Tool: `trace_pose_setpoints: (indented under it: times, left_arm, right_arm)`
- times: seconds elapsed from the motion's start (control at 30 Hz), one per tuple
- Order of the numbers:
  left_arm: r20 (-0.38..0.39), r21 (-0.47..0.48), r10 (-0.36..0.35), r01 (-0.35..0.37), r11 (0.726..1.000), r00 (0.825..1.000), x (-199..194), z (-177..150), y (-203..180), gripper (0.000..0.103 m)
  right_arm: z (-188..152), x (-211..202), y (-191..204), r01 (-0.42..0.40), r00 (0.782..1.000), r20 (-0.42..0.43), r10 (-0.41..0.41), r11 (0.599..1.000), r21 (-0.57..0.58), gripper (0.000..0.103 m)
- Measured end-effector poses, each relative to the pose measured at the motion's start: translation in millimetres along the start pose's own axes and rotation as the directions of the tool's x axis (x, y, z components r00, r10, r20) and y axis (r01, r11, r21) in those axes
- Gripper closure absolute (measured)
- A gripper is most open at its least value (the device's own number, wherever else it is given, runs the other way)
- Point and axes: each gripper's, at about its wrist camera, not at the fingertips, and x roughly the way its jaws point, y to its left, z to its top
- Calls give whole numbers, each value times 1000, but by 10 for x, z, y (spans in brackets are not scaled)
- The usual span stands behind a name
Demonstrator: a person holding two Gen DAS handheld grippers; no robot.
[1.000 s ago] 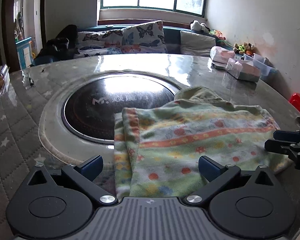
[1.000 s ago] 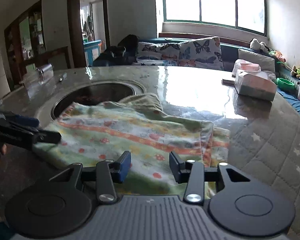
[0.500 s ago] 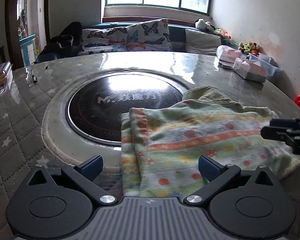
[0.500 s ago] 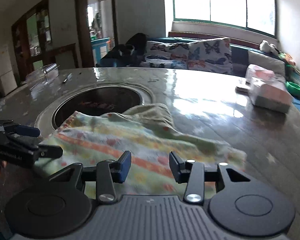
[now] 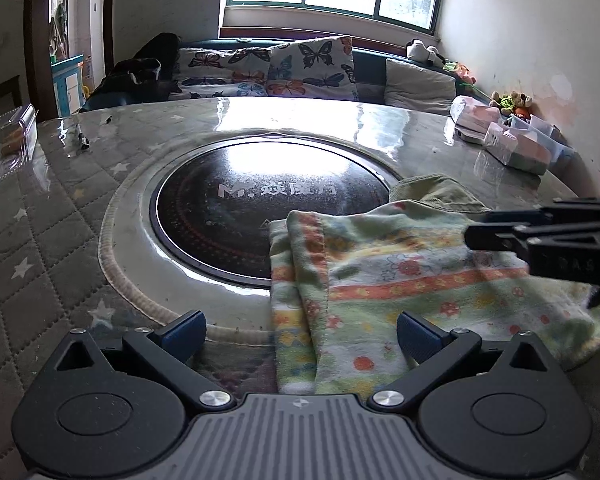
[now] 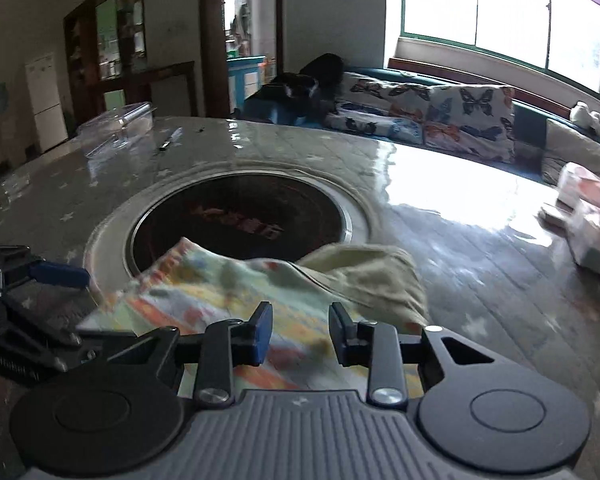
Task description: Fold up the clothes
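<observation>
Wide-spread jaws mark the left gripper (image 5: pixel 301 330) in the left wrist view, with nothing between its blue pads; it sits low over the near left edge of the garment (image 5: pixel 400 280). That garment is a soft, pale green piece printed with small red and orange flowers and an orange stripe, folded flat with a doubled edge on its left side and a plain olive-green part showing at the back. It lies on the round table (image 5: pixel 40 248), partly over the rim of the black glass cooktop (image 5: pixel 260 208), whose face carries white writing beginning "M." followed by characters too small to read. The right gripper (image 5: pixel 476 234) reaches in from the right above the cloth.

From the right wrist view, the right gripper (image 6: pixel 301 330) has its jaws partly apart, empty, just above the garment (image 6: pixel 228 292). The picture is blurred, so the print is smeared. The left gripper (image 6: pixel 60 276) shows at the left edge; white lettering on its body is unreadable.
</observation>
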Motion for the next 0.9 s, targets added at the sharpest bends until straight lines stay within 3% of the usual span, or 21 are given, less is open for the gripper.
trace_pose_setpoints:
  times: [0.27, 0.6, 0.9]
  left_arm:
    - [-2, -17, -1, 1, 1000, 1000, -10, 18, 44, 0]
    - [-4, -40, 17, -17, 999, 1000, -36, 33, 111, 0]
    - [-3, -49, 32, -32, 998, 999, -96, 8, 158, 0]
  right_arm:
    - [171, 381, 163, -32, 998, -50, 30, 999, -39, 78]
    - [298, 522, 317, -57, 997, -58, 52, 995, -86, 79]
    - [351, 623, 601, -153, 986, -89, 141, 977, -150, 79]
